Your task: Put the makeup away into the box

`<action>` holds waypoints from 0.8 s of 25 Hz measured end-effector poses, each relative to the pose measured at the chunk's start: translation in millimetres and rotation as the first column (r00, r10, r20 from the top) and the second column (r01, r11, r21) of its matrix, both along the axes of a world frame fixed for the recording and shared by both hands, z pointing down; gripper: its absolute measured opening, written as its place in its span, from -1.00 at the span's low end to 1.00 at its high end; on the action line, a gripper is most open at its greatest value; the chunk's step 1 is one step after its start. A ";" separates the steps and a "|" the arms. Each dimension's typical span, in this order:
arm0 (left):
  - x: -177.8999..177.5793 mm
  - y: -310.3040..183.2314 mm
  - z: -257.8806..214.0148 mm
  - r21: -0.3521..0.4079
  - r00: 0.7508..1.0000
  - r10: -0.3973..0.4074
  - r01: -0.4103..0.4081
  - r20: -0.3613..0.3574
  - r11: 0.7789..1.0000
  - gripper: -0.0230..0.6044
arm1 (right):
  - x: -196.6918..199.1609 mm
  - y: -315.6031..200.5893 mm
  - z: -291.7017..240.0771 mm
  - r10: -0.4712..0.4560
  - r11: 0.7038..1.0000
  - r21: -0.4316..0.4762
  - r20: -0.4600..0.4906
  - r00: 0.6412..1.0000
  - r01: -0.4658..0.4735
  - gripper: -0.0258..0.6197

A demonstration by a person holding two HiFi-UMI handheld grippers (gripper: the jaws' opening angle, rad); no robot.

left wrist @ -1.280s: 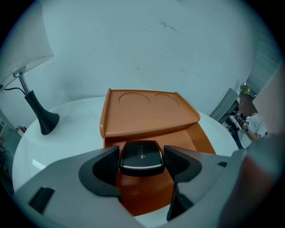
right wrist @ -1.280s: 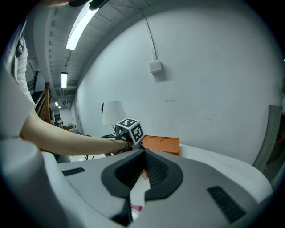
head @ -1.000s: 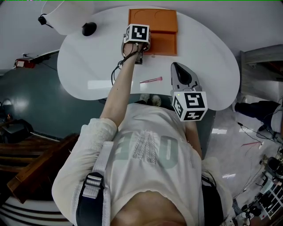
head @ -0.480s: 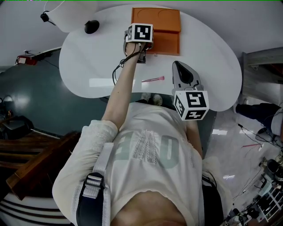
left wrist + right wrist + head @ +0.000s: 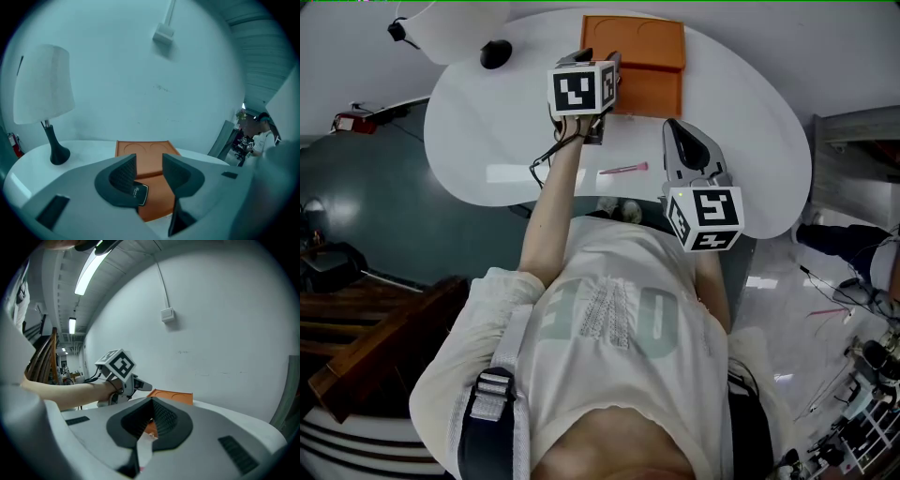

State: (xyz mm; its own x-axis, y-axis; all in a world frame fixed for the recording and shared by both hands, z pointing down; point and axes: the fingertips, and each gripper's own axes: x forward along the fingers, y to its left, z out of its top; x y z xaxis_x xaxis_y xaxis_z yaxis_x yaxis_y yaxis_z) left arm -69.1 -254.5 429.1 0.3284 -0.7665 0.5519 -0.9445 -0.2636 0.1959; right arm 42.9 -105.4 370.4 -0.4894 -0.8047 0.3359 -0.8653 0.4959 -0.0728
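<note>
Head view shows 1 piece of makeup not yet put away: a thin pink stick (image 5: 623, 170) that lies flat on the white table (image 5: 487, 131), on the person's side of the orange box (image 5: 649, 92), near its front edge but not touching it. The long axis of the stick runs almost parallel to that front edge. A second piece, a small black case (image 5: 138, 193) with a pale label, appears to lie already inside the box, near its front left corner. The left gripper view shows it under the left jaw and partly covered by it.

The left gripper (image 5: 605, 67) hangs above this same front left corner of the box. Its 2 jaws have just been closing and now stand about half apart. Only the orange of the box shows in the gap, so I judge that it holds nothing. The right gripper (image 5: 675, 136) is in front of the box's right corner and points toward the box. Its jaws stand together, or almost so, with nothing gripped.

For the coming move, the stick lies just beside the right gripper, on its left and a little behind its tips, while the left gripper is farther from it, over the box. The right hand therefore seems the nearer. It would need to open, draw back from the box a little and turn, so that the jaws close across the stick and not along it.
</note>
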 end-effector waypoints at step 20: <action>28.4 129.1 -43.9 0.228 0.978 0.195 -0.208 0.077 0.951 -0.91 | -5.0 3.4 7.8 -0.007 1.000 -0.024 0.044 0.999 0.008 -0.93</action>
